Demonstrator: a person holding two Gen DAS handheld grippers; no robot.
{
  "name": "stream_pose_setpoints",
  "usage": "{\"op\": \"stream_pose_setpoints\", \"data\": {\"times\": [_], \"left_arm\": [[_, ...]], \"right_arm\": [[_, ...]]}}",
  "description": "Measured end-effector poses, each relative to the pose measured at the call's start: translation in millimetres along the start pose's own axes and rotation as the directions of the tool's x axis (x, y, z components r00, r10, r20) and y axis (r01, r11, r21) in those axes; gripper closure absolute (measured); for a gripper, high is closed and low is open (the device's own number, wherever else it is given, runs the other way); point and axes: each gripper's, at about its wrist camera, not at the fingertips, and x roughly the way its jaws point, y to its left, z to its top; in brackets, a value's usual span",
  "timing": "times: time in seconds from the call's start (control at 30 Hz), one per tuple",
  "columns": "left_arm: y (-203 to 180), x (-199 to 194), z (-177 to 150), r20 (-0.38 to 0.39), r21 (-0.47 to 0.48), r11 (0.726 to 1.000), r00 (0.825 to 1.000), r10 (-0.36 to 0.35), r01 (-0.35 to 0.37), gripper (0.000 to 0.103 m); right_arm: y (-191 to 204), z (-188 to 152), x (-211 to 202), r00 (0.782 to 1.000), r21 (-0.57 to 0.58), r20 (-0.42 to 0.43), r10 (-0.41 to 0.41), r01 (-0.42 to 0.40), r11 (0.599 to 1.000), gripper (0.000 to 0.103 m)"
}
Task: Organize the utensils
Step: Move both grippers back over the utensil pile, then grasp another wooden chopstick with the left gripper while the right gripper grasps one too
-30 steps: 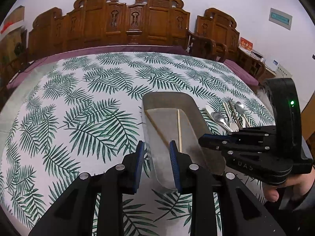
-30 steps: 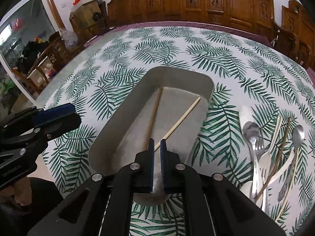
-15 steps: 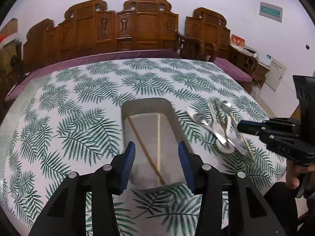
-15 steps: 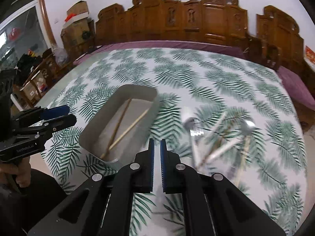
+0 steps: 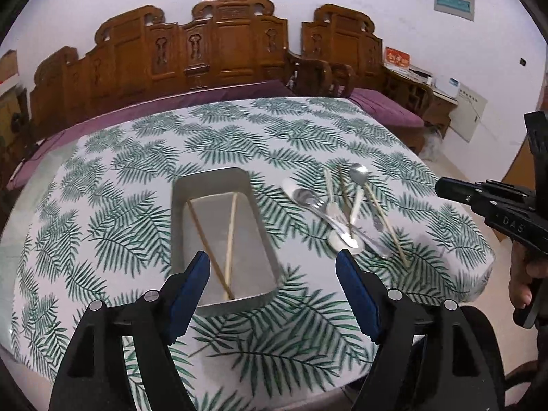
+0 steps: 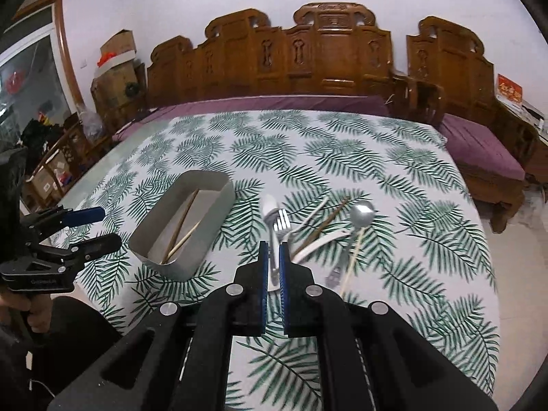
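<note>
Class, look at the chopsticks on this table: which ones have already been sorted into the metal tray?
The two crossed chopsticks lying inside the grey metal tray. The other chopsticks lie outside it, in the cutlery pile on the tablecloth.

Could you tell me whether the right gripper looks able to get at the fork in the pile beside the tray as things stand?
Probably yes. The right gripper hangs just above the fork, nothing lies between them, and the tray stands off to one side. Its jaws are barely parted and opening, empty, so they would need to widen first.

Matt grey metal tray (image 5: 219, 185) — glossy steel spoons (image 5: 358, 171), wooden chopsticks (image 5: 209, 239).
</note>
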Motion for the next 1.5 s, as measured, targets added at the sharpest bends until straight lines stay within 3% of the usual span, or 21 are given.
{"op": "stream_pose_setpoints", "data": {"times": [0.1, 0.37, 0.6, 0.8, 0.97, 1.37, 1.5], "left_arm": [[-12, -1, 2, -0.005, 0.021, 1.000, 1.000, -0.008, 0.008, 0.030], [-35, 16, 6, -0.045, 0.053, 0.998, 0.998, -0.038, 0.040, 0.030], [-59, 55, 18, -0.093, 0.104, 0.992, 0.994, -0.059, 0.068, 0.030], [-83, 95, 29, -0.140, 0.144, 0.983, 0.986, -0.090, 0.110, 0.045], [-95, 131, 40, -0.186, 0.136, 0.980, 0.975, -0.120, 0.146, 0.066], [-105, 205, 74, -0.259, 0.105, 0.984, 0.959, -0.114, 0.146, 0.087], [-108, 224, 79, -0.287, 0.097, 0.986, 0.952, -0.102, 0.135, 0.087]], "right_arm": [[-8, -4, -7, 1.000, 0.019, 0.012, 0.000, 0.000, 1.000, 0.083], [-29, -6, 1, 1.000, 0.048, -0.002, -0.010, 0.010, 0.999, 0.083], [-60, -8, 38, 0.998, 0.070, -0.056, -0.011, 0.015, 0.997, 0.083], [-78, -18, 63, 0.996, 0.073, -0.094, -0.007, 0.014, 0.997, 0.083], [-91, -27, 72, 0.994, 0.083, -0.111, -0.004, 0.014, 0.996, 0.083], [-108, -37, 86, 0.991, 0.088, -0.128, 0.029, -0.018, 0.996, 0.083], [-110, -36, 89, 0.991, 0.088, -0.125, 0.050, -0.039, 0.995, 0.083]]}}
